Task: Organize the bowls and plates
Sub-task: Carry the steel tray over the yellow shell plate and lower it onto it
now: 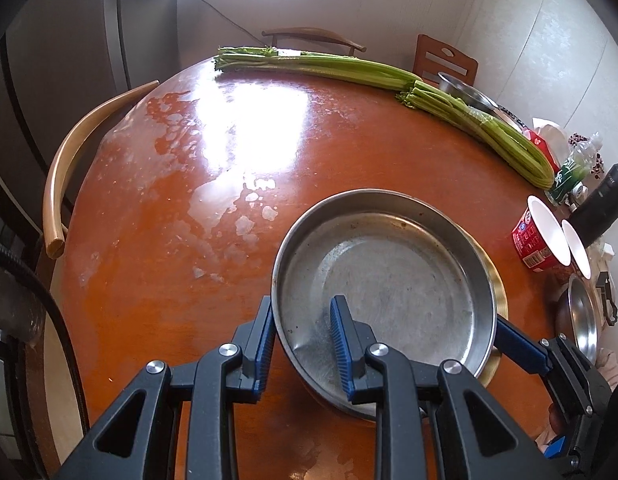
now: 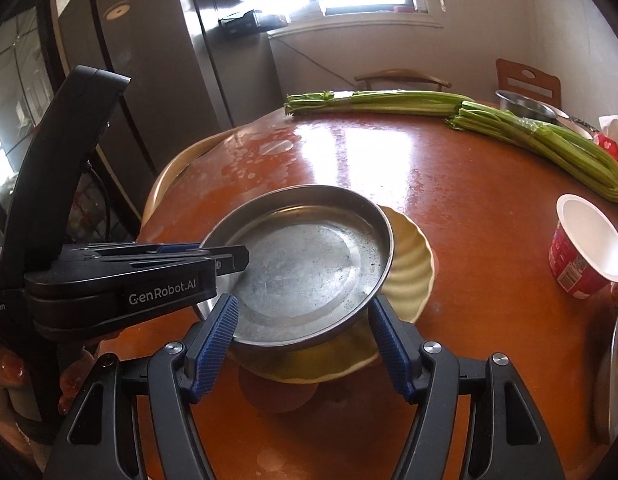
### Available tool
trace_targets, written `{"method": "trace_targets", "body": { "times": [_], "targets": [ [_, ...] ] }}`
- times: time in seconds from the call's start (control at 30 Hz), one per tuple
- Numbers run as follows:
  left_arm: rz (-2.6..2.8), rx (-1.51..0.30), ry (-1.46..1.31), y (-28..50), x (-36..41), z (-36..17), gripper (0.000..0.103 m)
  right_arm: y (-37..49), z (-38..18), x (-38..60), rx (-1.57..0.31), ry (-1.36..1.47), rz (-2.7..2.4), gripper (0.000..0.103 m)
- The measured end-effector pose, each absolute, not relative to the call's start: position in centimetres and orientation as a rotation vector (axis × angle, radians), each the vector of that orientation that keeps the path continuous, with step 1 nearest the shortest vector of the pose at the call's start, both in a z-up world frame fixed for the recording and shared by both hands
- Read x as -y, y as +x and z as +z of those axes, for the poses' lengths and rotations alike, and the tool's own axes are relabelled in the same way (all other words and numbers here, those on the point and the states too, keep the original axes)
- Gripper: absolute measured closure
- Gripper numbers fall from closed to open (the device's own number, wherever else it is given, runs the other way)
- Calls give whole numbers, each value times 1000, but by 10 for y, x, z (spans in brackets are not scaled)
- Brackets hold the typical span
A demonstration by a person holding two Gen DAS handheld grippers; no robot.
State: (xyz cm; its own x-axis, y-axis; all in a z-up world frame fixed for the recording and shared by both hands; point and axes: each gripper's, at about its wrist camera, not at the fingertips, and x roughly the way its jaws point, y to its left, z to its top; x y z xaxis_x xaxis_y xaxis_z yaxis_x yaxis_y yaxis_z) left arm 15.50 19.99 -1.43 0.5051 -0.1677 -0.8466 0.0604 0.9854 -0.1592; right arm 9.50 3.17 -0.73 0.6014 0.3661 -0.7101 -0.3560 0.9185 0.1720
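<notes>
Left fingers (image 1: 265, 344) pinch the near rim of the steel pan (image 1: 389, 272), one pad inside, one outside. Right gripper (image 2: 305, 344) stands wide, blue pads flanking the pan, gripping nothing. Pan sits on a yellow scalloped plate (image 2: 413, 268) on the orange table (image 2: 469, 184). Beyond: red cup (image 2: 585, 248), then celery (image 2: 549, 140) at the far edge.

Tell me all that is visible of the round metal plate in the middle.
The metal plate is round, shallow and dull grey, with a raised rim and a scratched, empty flat bottom. It sits over a ribbed yellow plate on the brown table. The left gripper pinches its near rim.
</notes>
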Motion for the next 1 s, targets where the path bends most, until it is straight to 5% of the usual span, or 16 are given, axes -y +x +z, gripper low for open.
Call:
{"method": "trace_targets", "body": {
  "times": [1.0],
  "targets": [
    [-162, -1042, -117, 155, -201, -18, 76, 103, -19, -46, -737, -164, 349, 33]
  ]
}}
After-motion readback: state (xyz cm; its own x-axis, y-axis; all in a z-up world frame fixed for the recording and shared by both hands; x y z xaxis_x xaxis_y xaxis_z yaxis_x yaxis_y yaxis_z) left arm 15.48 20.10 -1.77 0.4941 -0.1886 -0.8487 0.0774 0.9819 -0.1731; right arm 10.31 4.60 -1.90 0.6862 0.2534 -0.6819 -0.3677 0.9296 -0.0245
